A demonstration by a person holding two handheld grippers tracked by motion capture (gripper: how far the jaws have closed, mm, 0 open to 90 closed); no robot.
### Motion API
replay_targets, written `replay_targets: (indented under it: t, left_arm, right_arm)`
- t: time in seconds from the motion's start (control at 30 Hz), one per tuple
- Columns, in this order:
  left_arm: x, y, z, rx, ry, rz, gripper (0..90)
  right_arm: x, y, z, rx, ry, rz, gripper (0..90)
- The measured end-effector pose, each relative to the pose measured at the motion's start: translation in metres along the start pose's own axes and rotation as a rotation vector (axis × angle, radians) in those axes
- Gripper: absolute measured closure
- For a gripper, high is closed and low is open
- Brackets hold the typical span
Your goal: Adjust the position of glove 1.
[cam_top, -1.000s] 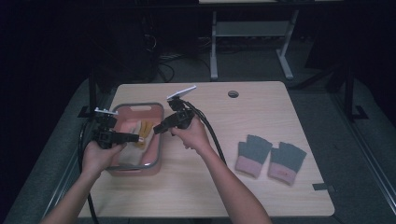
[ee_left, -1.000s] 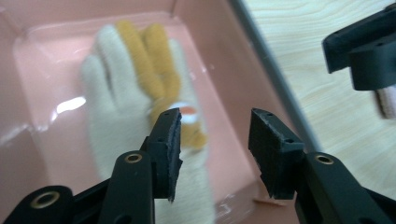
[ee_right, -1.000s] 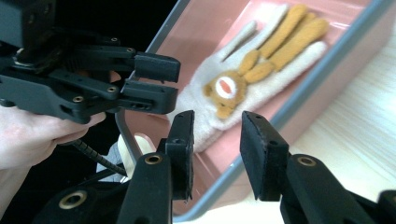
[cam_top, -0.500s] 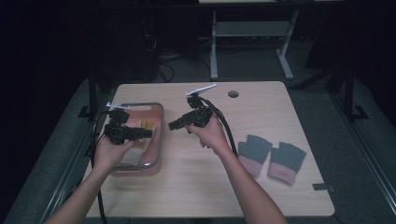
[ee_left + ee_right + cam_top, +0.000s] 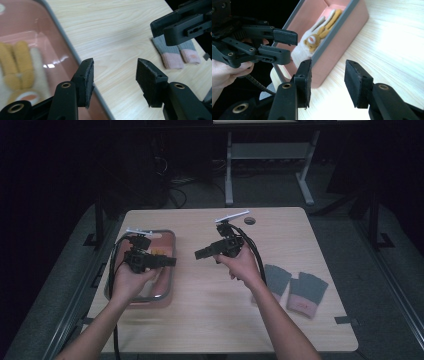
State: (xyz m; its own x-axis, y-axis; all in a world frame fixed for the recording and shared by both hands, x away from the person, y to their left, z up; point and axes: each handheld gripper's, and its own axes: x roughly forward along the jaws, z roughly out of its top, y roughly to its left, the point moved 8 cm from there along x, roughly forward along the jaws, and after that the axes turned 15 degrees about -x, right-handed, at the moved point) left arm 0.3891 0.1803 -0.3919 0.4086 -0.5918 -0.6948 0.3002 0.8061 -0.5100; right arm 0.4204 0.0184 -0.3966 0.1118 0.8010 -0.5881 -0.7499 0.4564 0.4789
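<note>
A pink tray [image 5: 168, 285] with a grey rim sits at the table's left. A yellow and white knit piece [image 5: 158, 252] lies inside it, also seen in the left gripper view [image 5: 17, 57] and the right gripper view [image 5: 319, 32]. My left gripper [image 5: 172, 262] hovers over the tray, pointing right. Its jaws [image 5: 115, 75] have just been opening and hold nothing. My right gripper [image 5: 197, 254] hangs above the bare wood right of the tray, pointing left at it. Its jaws [image 5: 328, 80] have also just been opening and are empty. The two grippers face each other with a gap between them.
Two grey and pink knit gloves [image 5: 276, 279] lie side by side at the table's right, also seen in the left gripper view [image 5: 170, 52]. A round hole [image 5: 249, 220] is in the tabletop near the far edge. Another table's legs stand beyond on the dark floor.
Both grippers were together over the knit piece in the tray. The right one has moved right, off the tray. The left has shifted slightly right over the tray.
</note>
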Motion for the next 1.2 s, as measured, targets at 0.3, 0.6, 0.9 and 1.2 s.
replay_targets:
  t: [0.3,0.6,0.9,1.2]
  left_arm:
    - [0.011,-0.019,-0.005,0.030,0.006,-0.019,46.4]
    - [0.024,-0.035,-0.014,0.054,0.025,-0.038,45.5]
    - [0.038,-0.051,-0.018,0.071,0.034,-0.072,44.5]
    - [0.049,-0.064,-0.024,0.090,0.039,-0.103,41.4]
  right_arm:
    - [-0.017,-0.005,-0.016,0.006,-0.001,-0.022,53.5]
    - [-0.032,-0.012,-0.034,0.021,-0.012,-0.039,52.0]
    - [-0.055,-0.022,-0.053,0.035,-0.022,-0.065,50.4]
    - [-0.075,-0.032,-0.070,0.030,-0.019,-0.115,49.2]
